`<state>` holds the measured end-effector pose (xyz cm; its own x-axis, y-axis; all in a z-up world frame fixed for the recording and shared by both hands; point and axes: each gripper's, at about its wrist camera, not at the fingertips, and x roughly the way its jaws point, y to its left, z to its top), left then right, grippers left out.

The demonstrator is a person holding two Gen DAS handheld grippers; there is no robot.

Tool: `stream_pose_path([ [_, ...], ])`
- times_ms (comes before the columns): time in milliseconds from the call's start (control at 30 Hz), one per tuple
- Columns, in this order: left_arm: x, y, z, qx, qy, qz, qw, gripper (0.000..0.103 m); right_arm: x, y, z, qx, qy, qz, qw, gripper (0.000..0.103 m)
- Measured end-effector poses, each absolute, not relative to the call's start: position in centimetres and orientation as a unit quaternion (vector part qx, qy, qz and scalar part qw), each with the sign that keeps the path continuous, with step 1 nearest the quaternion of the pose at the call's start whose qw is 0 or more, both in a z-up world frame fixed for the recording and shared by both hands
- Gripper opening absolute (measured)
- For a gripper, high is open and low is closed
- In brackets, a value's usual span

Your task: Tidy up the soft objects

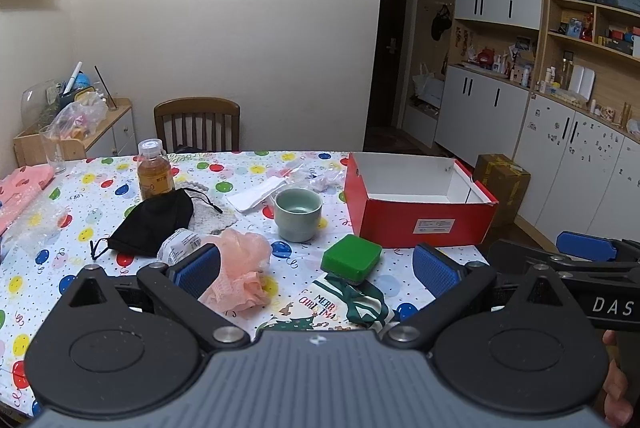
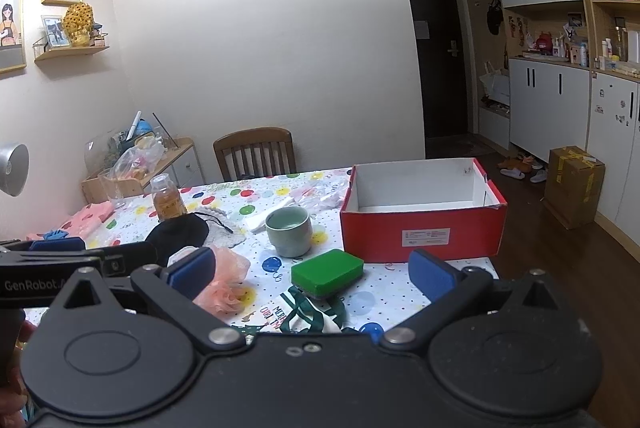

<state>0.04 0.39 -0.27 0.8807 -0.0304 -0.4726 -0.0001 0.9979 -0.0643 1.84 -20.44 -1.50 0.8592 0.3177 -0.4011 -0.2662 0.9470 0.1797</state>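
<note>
Left wrist, hand-held gripper (image 1: 316, 270) wide open, empty

One red box (image 1: 424, 224) is counted; one green sponge (image 1: 351, 257); one cup (image 1: 298, 214); one bottle (image 1: 154, 174); one black mask (image 1: 154, 222); one pink pouf (image 1: 240, 274); two claws are noted.

left tongs (image 1: 316, 270): matte black linkage arms, round black pivot housings, silver screws, blue textured pads (image 1: 198, 270), grey ribbed body | right tongs (image 2: 312, 274): black arms, silver screws, smooth blue pads (image 2: 430, 274), black body, white "DAS" lettering on its side | left tongs' side reads "GenRobot" | skin at frame edges
</note>
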Motion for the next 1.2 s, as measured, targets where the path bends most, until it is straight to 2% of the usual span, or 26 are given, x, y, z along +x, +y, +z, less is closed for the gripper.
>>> stream_pose_path([
  [1200, 2.2, 5.7, -0.7, -0.011, 0.254, -0.101, 0.962, 0.103, 0.4, -14.5, -1.3, 0.060, 0.222, 0.055, 0.972, 0.102],
])
